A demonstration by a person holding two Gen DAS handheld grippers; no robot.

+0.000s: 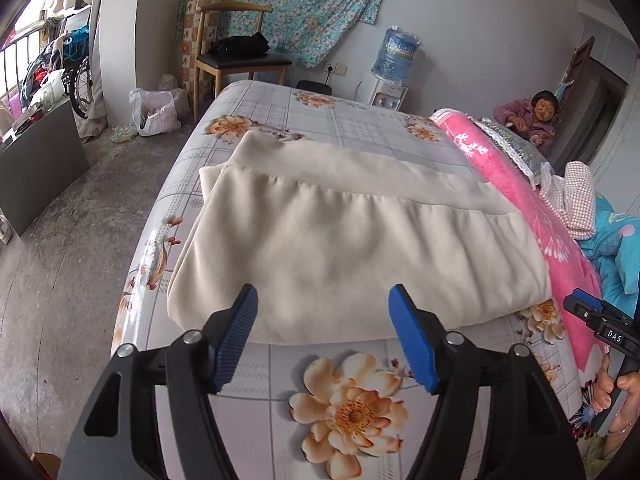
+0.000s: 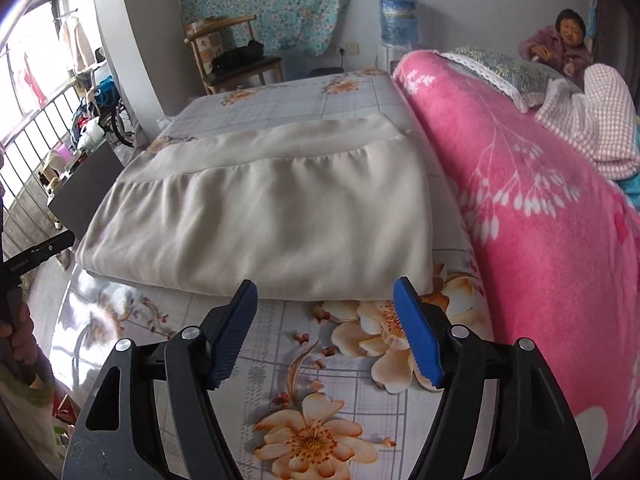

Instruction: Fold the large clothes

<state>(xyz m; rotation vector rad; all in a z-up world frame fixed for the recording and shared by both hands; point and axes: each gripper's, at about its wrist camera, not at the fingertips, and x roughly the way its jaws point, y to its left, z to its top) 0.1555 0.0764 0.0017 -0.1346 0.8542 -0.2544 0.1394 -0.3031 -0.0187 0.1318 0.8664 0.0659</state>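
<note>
A large cream garment (image 1: 340, 240) lies folded flat in layers on the flowered bed sheet (image 1: 348, 400). It also shows in the right wrist view (image 2: 264, 216). My left gripper (image 1: 322, 300) is open and empty, hovering over the garment's near edge. My right gripper (image 2: 324, 294) is open and empty, just above the near right edge of the garment. The right gripper also shows at the right edge of the left wrist view (image 1: 592, 312).
A pink floral blanket (image 2: 540, 220) is piled along the bed's right side, with a pillow (image 2: 492, 68) and checked cloth (image 2: 592, 124) on it. A person (image 2: 564, 40) sits beyond the bed. A wooden chair (image 1: 236, 60), a water dispenser (image 1: 390, 68) and a plastic bag (image 1: 154, 112) stand by the far wall.
</note>
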